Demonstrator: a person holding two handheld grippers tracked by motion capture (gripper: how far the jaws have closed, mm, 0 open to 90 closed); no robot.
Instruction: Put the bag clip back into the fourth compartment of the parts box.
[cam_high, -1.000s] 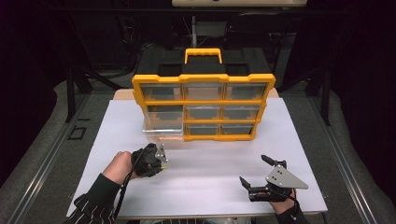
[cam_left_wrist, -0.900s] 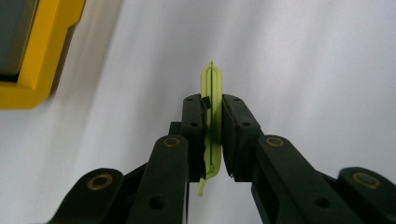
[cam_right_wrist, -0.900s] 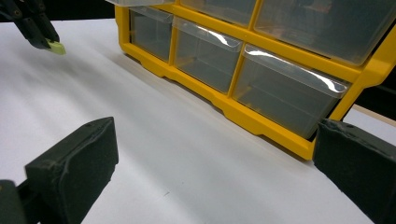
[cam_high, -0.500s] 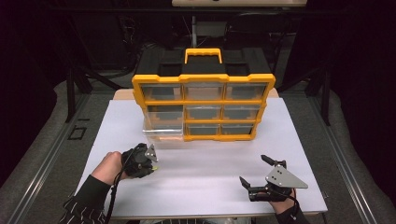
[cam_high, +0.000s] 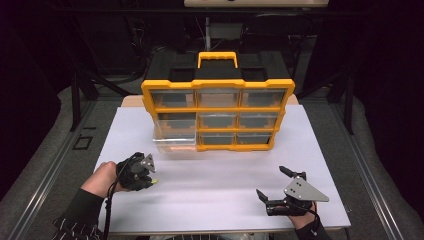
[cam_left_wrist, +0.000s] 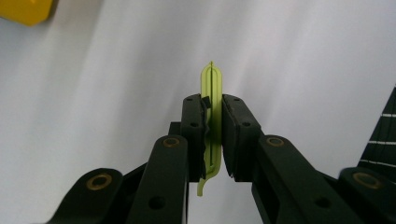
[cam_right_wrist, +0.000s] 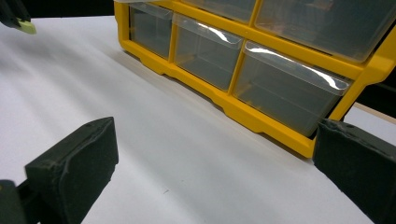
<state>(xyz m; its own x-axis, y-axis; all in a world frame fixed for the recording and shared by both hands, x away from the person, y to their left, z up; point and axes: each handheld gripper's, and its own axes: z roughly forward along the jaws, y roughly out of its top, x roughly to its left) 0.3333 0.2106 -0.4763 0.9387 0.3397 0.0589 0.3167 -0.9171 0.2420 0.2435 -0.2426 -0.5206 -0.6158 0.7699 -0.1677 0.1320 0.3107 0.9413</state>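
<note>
Left hand-held gripper (cam_high: 145, 176) sits at about 8 o'clock on the white counter (cam_high: 220, 200), jaws clamped tight on a thin yellow-green clip (cam_left_wrist: 211, 121); in the left gripper view the clip stands edge-on between the pads, its tip poking out past them and its tail hanging below. In the high view a bit of it shows at the gripper's nose (cam_high: 154, 181). Right hand-held gripper (cam_high: 272, 192) rests at about 4 o'clock, jaws spread wide, nothing in them, pointing toward the yellow organizer (cam_high: 217, 97) at 12 o'clock. One clear drawer (cam_high: 174, 144) on the organizer's lower left is pulled out, and the clip is well apart from it, down at 7 o'clock of the drawer. Step in hand looks like carrying the clip clear of the drawer to set it on the counter. To do it well: keep the squeeze even, since the clip is thin and gripped edge-on, so it could twist or slip; lower until the tail touches the counter before opening; open slowly; keep the right one parked so it stays out of the way.
</note>
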